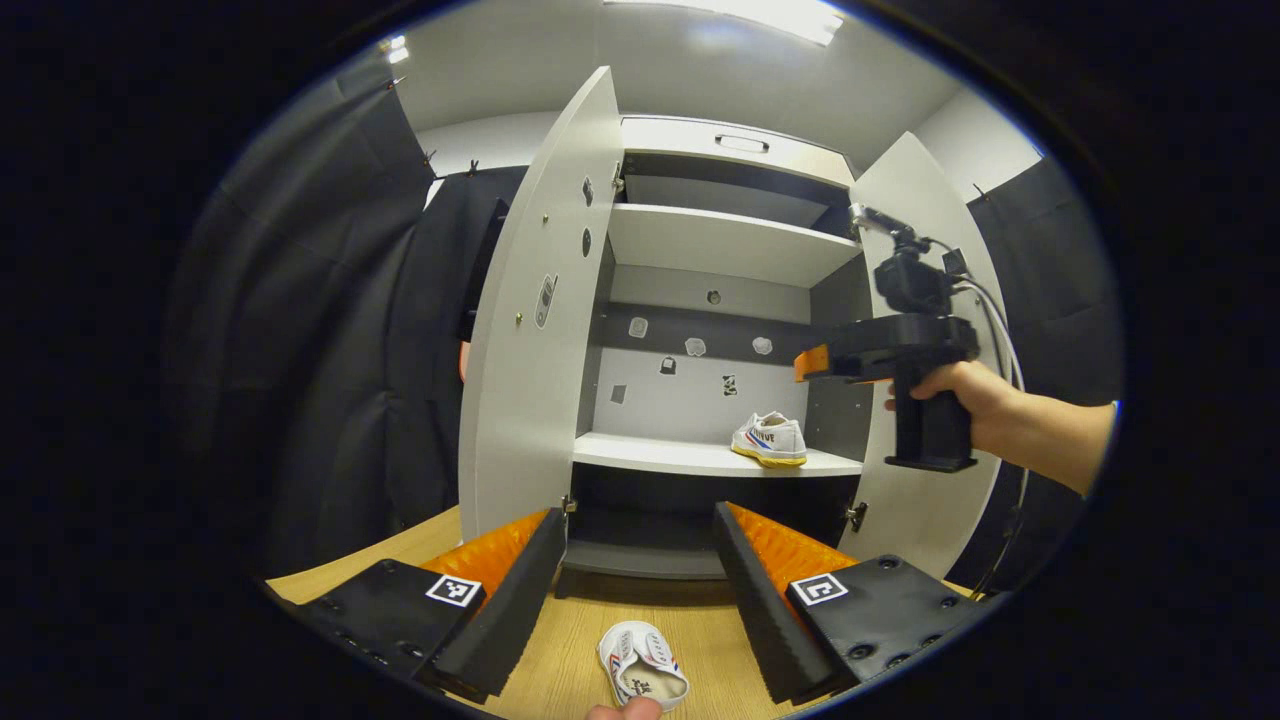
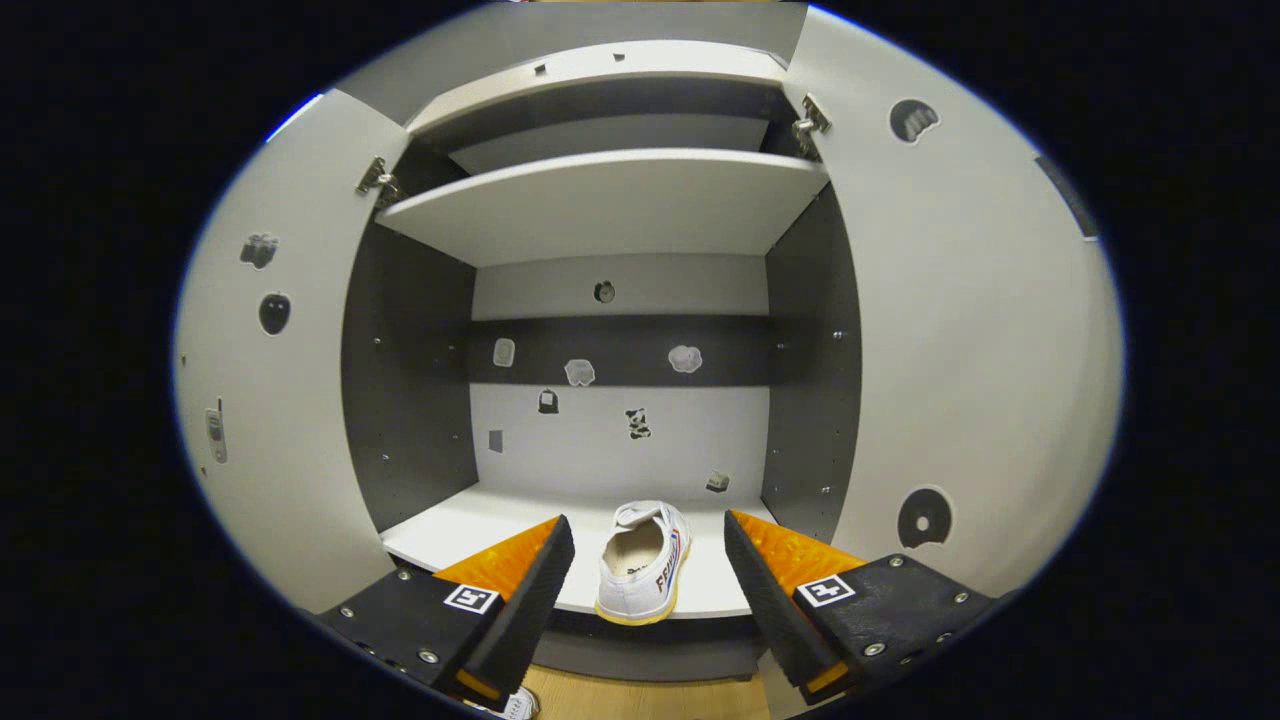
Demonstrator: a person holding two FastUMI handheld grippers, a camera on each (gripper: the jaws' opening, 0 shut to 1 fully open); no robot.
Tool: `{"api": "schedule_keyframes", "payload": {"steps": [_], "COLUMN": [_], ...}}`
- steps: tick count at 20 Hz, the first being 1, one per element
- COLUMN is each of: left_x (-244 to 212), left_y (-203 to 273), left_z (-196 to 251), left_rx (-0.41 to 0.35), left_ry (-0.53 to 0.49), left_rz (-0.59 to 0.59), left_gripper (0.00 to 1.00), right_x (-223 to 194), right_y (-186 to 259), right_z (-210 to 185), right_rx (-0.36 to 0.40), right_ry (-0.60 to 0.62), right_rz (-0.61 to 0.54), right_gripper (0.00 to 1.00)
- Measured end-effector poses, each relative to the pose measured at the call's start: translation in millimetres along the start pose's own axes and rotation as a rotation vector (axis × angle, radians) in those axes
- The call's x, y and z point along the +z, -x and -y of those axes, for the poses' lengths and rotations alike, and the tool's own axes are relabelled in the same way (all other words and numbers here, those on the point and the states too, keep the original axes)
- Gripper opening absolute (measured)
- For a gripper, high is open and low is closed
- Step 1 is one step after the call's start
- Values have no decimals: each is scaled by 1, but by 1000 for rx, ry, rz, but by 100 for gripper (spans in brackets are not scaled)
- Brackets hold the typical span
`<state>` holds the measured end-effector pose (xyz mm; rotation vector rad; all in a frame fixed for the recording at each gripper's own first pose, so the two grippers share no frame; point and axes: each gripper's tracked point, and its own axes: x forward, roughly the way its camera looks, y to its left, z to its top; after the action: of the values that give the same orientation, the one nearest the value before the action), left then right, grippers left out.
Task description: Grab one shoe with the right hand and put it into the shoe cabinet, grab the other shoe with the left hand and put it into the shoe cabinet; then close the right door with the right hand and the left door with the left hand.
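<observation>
Left gripper (image 1: 640, 590): fingers spread wide, nothing between them, hovering over the light wooden floor (image 1: 560, 650) in front of the grey two-door shoe cabinet (image 1: 715, 245).

Second white canvas shoe with red-and-blue side stripes (image 1: 643, 676) lies on the floor just below and between the left fingers, near the bottom edge of the left gripper view. It lies sole-down, opening up. Its long axis runs roughly up-and-down in the view, tilted a little, so close to parallel with the fingers rather than across them. Which end is the toe: cannot tell for certain here. A fingertip of the person shows at the frame's bottom edge, just beside it.

Right gripper (image 2: 648, 590): fingers also wide apart, empty. First white canvas shoe (image 2: 643, 565) stands on the cabinet's lower shelf (image 2: 450, 530), right of centre, between the right fingers' line but apart from them, not touched. Heel opening faces the camera, toe toward the back wall; long axis runs front to back.

In the left gripper view the right gripper (image 1: 815, 362) is held by a hand (image 1: 965, 395) up at shelf height, near the open right door (image 1: 925, 330). Left door (image 1: 530, 310) open too.

Judgement: first shoe placed; next is the floor shoe. Left gripper is much the nearer; it needs to drop straight down and forward a touch.
</observation>
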<state>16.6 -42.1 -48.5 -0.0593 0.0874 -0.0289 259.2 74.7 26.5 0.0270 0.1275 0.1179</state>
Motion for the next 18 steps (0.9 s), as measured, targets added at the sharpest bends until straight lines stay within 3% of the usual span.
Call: {"api": "schedule_keyframes", "payload": {"steps": [4,10,11,18], "left_x": [6,-9,-18,-157], "left_y": [2,-2,-3,-12], "left_z": [7,21,24,8], "left_rx": [48,99,89,-20], "left_ry": [-10,-99,-95,-70], "left_rz": [7,-31,-59,-325], "left_gripper": [96,99,94,97], "right_x": [-12,-74,-84,-114], "right_y": [77,165,171,196], "right_z": [-7,-16,-16,-16], "right_rx": [76,123,115,32], "right_ry": [41,87,83,92], "right_rz": [63,68,62,82], "right_gripper": [92,93,93,93]}}
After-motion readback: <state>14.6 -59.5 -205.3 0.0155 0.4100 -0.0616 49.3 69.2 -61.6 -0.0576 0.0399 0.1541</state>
